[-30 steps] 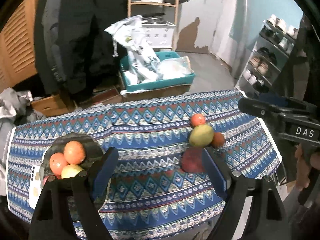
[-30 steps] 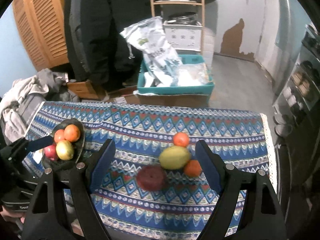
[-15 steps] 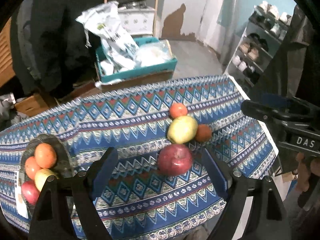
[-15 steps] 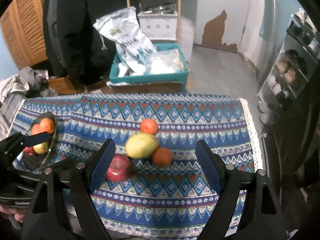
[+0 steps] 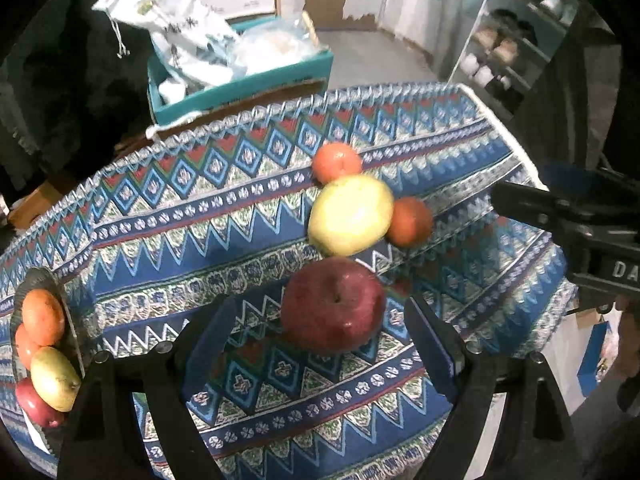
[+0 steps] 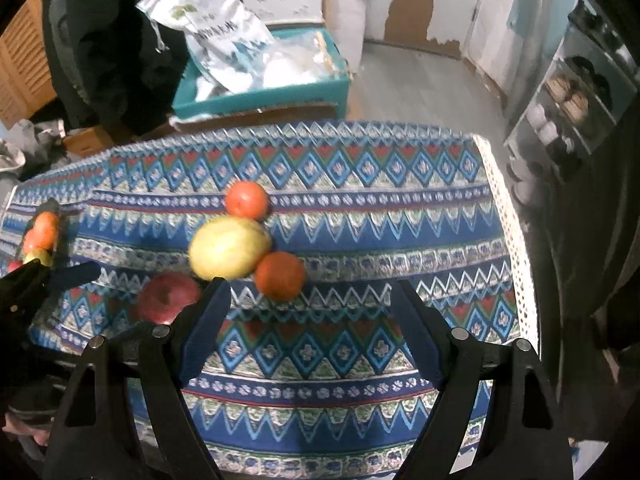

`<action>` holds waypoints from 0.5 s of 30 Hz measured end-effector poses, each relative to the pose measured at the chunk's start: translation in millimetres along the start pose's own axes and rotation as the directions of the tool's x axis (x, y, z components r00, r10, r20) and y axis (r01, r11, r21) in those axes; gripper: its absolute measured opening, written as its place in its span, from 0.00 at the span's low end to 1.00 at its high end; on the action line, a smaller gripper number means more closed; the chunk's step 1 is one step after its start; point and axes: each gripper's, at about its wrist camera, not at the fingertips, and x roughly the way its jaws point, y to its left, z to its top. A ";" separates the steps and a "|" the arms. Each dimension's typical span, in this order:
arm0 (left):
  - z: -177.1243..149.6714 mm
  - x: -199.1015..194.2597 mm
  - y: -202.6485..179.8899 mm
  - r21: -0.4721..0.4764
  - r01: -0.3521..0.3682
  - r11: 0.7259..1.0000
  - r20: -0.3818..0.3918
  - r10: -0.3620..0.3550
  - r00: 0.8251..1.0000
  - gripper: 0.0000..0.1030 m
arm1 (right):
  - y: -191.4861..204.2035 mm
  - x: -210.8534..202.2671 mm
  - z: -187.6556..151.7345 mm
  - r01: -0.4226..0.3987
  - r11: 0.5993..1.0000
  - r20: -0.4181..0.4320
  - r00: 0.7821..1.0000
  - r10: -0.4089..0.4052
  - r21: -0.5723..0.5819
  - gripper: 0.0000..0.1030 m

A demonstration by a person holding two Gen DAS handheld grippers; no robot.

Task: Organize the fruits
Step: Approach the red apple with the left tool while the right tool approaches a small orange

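Observation:
A red apple [image 5: 333, 307] lies on the patterned tablecloth [image 5: 200, 208], just ahead of and between the fingers of my open left gripper [image 5: 316, 336]; it touches neither finger. Behind it lie a yellow-green mango [image 5: 351, 214] and two oranges [image 5: 337, 162] [image 5: 409, 221]. A dark plate [image 5: 70, 320] at the left edge holds two oranges, a yellow fruit and a red apple. My open, empty right gripper [image 6: 310, 320] hovers just before the near orange [image 6: 280, 276], with the mango [image 6: 230, 248], far orange [image 6: 246, 199] and apple [image 6: 168, 298] to its left.
A teal crate [image 6: 260, 96] with white bags stands on the floor behind the table. A shoe rack [image 6: 576, 100] is at the right. The table's right edge [image 6: 516, 240] has white lace trim. The right gripper [image 5: 568, 216] shows in the left wrist view.
Both grippers have moved forward and down toward the fruit cluster. The red apple now sits between the left fingers. The right gripper has shifted right, centring on the near orange.

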 end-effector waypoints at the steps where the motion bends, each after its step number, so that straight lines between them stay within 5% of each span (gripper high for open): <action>1: 0.0 6.2 -0.5 -0.003 0.007 1.000 -0.015 -0.007 1.000 0.85 | -3.4 6.5 -1.7 -0.001 1.000 -0.019 1.000 0.001 0.014 0.80; 15: 2.0 64.7 -11.6 0.032 -0.015 0.999 -0.122 0.018 0.992 0.85 | -17.6 51.2 -13.5 -0.004 0.999 -0.124 0.992 0.009 0.036 0.80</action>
